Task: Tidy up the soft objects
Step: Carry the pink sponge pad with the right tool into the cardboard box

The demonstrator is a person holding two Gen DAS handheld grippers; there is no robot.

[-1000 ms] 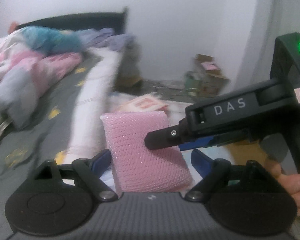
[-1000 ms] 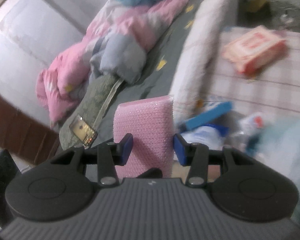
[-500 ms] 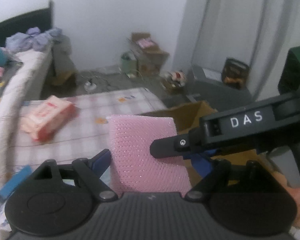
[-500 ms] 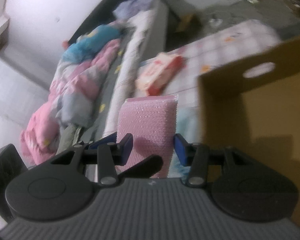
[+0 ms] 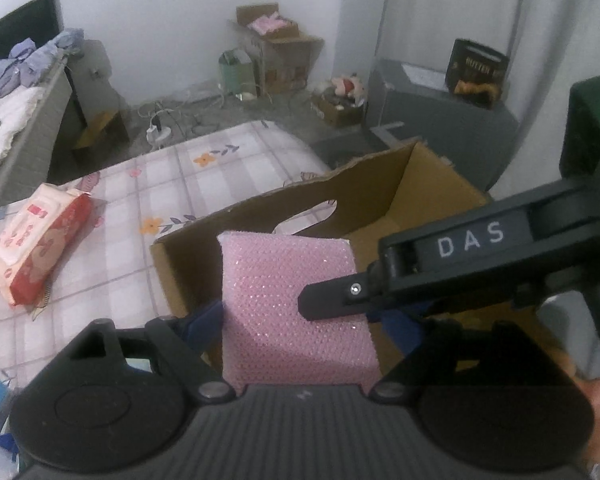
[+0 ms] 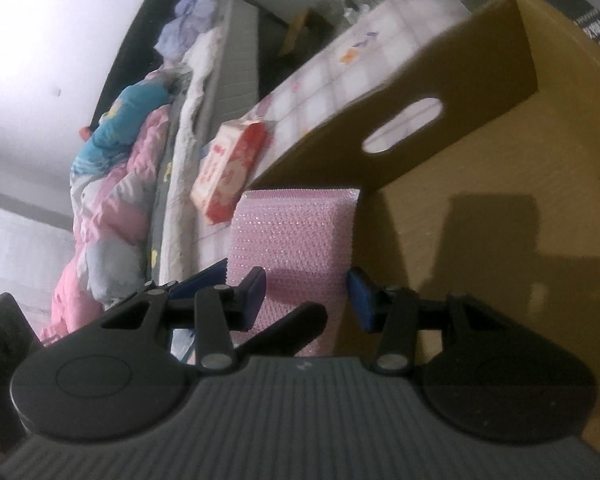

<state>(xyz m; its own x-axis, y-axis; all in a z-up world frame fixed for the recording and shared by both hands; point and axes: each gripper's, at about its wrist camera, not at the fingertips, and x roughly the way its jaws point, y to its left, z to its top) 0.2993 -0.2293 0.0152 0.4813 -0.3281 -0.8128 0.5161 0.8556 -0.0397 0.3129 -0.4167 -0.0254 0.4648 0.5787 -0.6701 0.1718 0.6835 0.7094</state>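
A pink mesh-covered sponge (image 5: 288,280) is held up between both grippers. My left gripper (image 5: 300,320) stands wide, its blue pads pressing on the sponge's two long sides. My right gripper (image 6: 306,292) is shut across the narrower sides of the pink sponge (image 6: 296,236). In the left wrist view the right gripper's body (image 5: 460,248) reaches in from the right, one black finger lying over the sponge. The open cardboard box (image 5: 284,200) sits right behind and below the sponge. In the right wrist view the box (image 6: 480,208) shows a bare inside.
A red and white wipes pack (image 5: 36,248) lies on the checked floor mat (image 5: 180,168) left of the box. A bed with a pink and blue duvet (image 6: 112,184) runs along the far left. Boxes and a grey cabinet (image 5: 440,120) line the back wall.
Both grippers have swung together with the sponge from over the bed side to the cardboard box. The box now fills the space behind the sponge. The grip looks unchanged.
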